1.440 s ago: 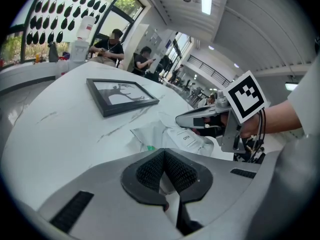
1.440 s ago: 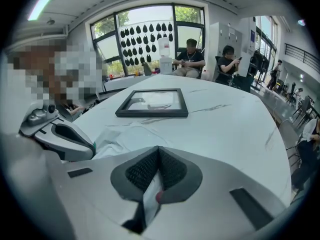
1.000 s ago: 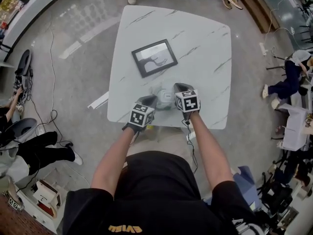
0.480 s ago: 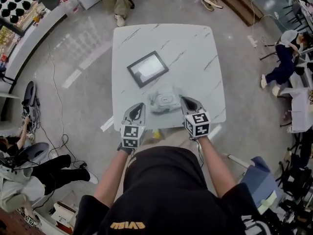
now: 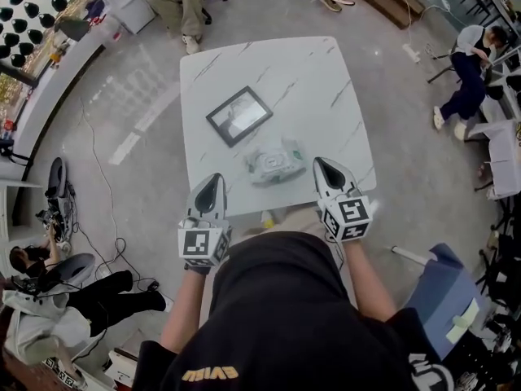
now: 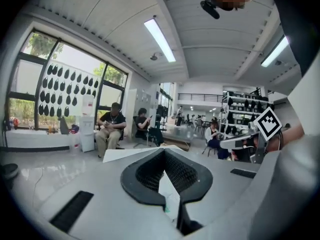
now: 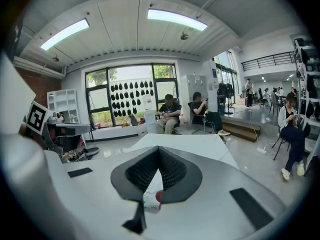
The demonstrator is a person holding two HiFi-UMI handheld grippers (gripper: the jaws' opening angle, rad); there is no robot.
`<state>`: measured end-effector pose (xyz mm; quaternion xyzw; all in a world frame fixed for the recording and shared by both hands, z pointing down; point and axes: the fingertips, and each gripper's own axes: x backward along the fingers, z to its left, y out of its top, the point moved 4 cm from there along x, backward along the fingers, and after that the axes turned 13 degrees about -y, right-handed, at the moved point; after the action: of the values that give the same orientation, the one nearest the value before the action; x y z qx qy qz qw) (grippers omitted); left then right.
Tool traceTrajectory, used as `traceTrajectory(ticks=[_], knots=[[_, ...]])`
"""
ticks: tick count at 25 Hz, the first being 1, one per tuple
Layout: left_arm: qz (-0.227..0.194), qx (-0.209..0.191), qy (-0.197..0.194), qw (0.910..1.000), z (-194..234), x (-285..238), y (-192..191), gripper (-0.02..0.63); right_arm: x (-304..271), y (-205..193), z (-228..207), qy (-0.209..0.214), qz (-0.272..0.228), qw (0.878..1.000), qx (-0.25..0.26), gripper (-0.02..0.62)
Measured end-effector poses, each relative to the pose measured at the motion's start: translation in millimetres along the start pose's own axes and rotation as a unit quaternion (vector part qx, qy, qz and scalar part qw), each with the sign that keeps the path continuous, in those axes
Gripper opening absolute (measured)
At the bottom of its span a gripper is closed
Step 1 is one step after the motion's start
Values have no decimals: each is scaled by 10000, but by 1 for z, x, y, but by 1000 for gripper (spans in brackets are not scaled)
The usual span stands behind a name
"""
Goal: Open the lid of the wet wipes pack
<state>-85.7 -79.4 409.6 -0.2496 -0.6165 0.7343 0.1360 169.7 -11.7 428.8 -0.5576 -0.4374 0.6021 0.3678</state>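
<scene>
The wet wipes pack (image 5: 275,164), pale green and white with a rounded lid on top, lies near the front edge of the white marble table (image 5: 317,96). No gripper touches it. My left gripper (image 5: 214,178) hangs shut to the pack's front left, raised above the table edge. On the front right my right gripper (image 5: 320,164) is raised likewise and shut. In the left gripper view the left gripper (image 6: 163,152) has its dark jaws meeting at the tip with nothing gripped. The right gripper (image 7: 158,149) looks the same in the right gripper view.
A dark-framed picture (image 5: 238,115) lies flat on the table behind the pack. Seated people (image 5: 175,2) are beyond the far edge and at the right (image 5: 468,72). Cables and gear (image 5: 61,198) lie on the floor at the left.
Both grippers have risen from beside the pack, drawn back toward me and spread apart. The pack has stayed on the table.
</scene>
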Motion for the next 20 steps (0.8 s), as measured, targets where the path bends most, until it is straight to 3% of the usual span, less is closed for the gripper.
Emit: traceTrajectory(ticks=[7,20], knots=[[-273,22,364,9990,5,1,24,14,19,16,-11,-197,-288,9994,43,2],[-485,-339,144,9981,-8,-3,47,15,30,39,-15,-338,-639,9970,276,2]])
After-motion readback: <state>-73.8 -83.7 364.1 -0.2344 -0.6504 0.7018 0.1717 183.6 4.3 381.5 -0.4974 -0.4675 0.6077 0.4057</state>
